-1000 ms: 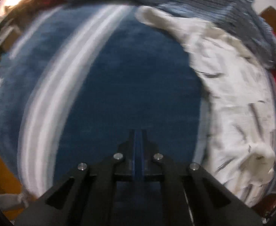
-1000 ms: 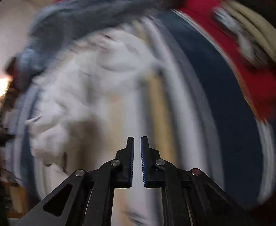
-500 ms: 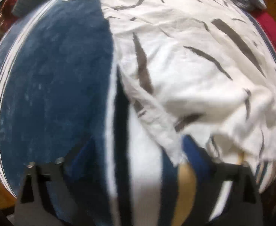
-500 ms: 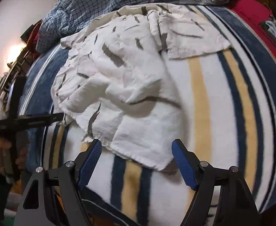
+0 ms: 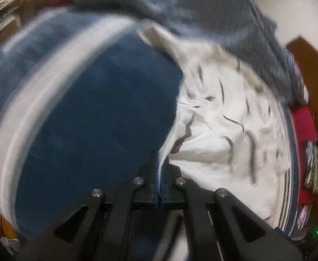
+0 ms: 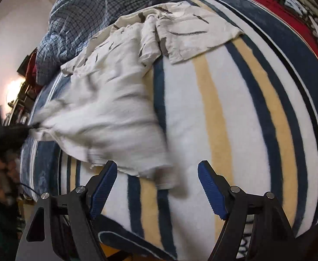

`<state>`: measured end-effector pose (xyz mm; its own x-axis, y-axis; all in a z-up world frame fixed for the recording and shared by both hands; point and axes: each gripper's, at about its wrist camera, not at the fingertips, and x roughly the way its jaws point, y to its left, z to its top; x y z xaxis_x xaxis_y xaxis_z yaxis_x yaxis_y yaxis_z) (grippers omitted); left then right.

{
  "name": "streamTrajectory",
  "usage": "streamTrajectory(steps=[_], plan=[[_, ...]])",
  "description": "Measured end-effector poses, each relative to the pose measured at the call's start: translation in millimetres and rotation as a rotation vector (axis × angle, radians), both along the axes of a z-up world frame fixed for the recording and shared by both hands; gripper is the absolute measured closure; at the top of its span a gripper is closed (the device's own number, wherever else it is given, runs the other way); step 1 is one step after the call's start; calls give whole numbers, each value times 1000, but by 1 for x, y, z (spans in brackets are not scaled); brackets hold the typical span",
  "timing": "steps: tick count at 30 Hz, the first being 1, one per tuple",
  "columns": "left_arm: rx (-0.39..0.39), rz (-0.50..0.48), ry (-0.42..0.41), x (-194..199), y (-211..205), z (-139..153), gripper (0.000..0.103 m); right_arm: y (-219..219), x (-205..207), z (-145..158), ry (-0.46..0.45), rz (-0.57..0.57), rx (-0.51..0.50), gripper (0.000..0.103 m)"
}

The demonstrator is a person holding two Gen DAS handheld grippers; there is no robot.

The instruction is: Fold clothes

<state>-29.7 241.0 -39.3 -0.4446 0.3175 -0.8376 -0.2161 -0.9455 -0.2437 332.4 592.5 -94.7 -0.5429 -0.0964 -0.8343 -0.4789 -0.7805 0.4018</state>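
Observation:
A white shirt with dark dashes [image 6: 119,100] lies crumpled on a striped blanket [image 6: 219,117]. My left gripper [image 5: 160,169] is shut on the shirt's edge, and the shirt [image 5: 224,130] stretches away to its right. In the right wrist view the left gripper [image 6: 31,127] pulls the shirt's corner leftward. My right gripper [image 6: 156,187] is open, its blue-padded fingers [image 6: 211,193] either side of the shirt's near hem, just above the blanket.
A blue checked garment [image 6: 106,6] is heaped at the far side of the bed. A red cloth [image 6: 274,2] with a patterned item lies at the far right. The bed's near edge [image 6: 137,241] is just below my right gripper.
My left gripper has closed on the shirt's edge and pulled it left, stretching the fabric. My right gripper stays open and has come closer to the near hem.

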Motion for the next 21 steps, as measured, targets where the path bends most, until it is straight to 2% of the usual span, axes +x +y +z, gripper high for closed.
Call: streamTrajectory(steps=[1, 3, 6, 8, 10, 14, 16, 18, 19, 20, 21], plan=[[-17, 24, 20, -9, -21, 11, 101, 0, -1, 1, 8, 0, 6, 25], [-121, 34, 13, -28, -56, 12, 101, -2, -7, 1, 10, 7, -1, 25], [-285, 45, 14, -42, -85, -6, 101, -14, -32, -3, 15, 41, -7, 25], [-354, 70, 19, -48, -100, -21, 100, -26, -54, -7, 6, 76, 12, 25], [-371, 72, -19, -57, -112, -41, 99, -41, -75, -11, -22, 110, 53, 25], [-430, 9, -55, -60, -99, -74, 100, -68, -104, -23, -39, 167, 96, 25], [-414, -22, -68, -57, -94, -82, 100, -82, -113, -30, -59, 180, 150, 22], [-384, -3, -77, -57, -95, -84, 100, -100, -121, -31, -37, 210, 240, 20], [-360, 2, -78, -57, -96, -83, 101, -107, -123, -29, -7, 235, 267, 27], [-341, 2, -82, -56, -98, -82, 100, -112, -124, -27, 25, 270, 256, 42], [-328, 1, -88, -55, -98, -80, 100, -115, -124, -24, 45, 306, 226, 79]])
